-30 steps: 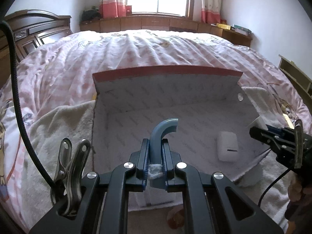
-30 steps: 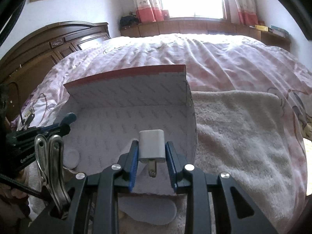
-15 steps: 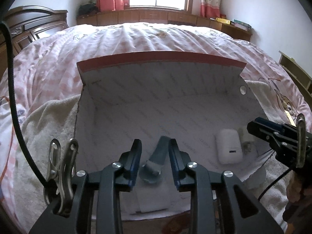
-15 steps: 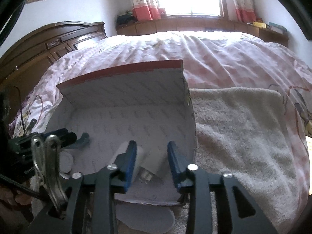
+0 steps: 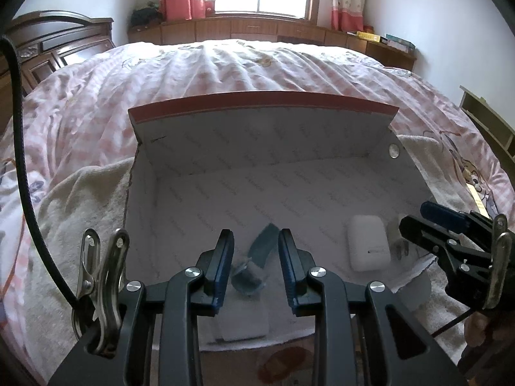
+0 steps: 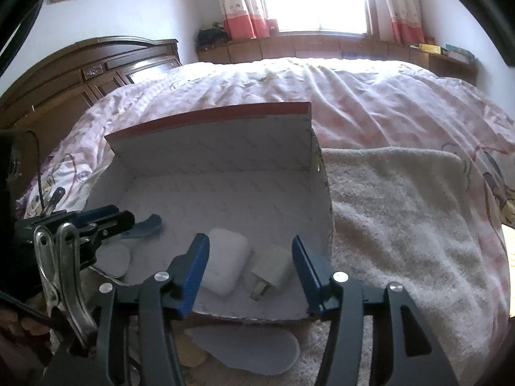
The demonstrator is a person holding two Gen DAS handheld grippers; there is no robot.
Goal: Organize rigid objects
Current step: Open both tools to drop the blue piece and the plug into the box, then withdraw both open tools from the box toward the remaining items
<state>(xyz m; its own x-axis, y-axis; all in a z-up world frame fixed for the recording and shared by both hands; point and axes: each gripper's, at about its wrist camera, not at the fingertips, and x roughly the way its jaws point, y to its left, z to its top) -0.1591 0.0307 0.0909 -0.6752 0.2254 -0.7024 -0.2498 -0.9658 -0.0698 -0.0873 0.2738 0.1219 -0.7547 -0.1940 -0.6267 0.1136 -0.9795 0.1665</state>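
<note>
An open white cardboard box with a red-edged raised lid lies on a towel on the bed; it also shows in the right wrist view. My left gripper is open over a blue-grey hook lying on the box floor. My right gripper is open above a white charger plug and a white earbud case, both on the box floor. The case and the right gripper show at the right of the left wrist view. The hook lies beside the left gripper.
A cream towel covers the pink checked bedspread to the right of the box. A pale grey insole-shaped piece lies in front of the box. A dark wooden headboard stands at the left.
Both grippers opened. The left let the blue-grey hook drop onto the box floor. The right let the charger plug drop beside the earbud case, and its jaws spread wider.
</note>
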